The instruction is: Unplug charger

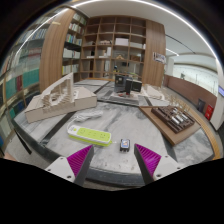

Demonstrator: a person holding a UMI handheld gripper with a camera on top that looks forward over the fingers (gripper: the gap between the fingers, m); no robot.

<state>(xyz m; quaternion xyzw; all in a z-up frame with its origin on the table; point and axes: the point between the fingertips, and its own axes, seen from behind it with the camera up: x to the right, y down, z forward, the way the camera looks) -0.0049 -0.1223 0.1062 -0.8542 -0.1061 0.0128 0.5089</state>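
A lime-green and white power strip (89, 132) lies flat on the grey marbled table (110, 120), just ahead of my left finger. A small black charger (125, 145) with a pale face sits on the table to its right, ahead of the fingers and a little nearer my right one. It appears apart from the strip. My gripper (113, 158) is open, with its magenta pads (77, 158) wide apart and nothing between them. It hovers just short of both things.
A wooden model (62, 98) stands at the back left of the table. A dark tray-like rack (175, 120) lies at the right. Wooden bookshelves (110, 50) fill the wall behind, and a dark table edge (110, 178) runs between the fingers.
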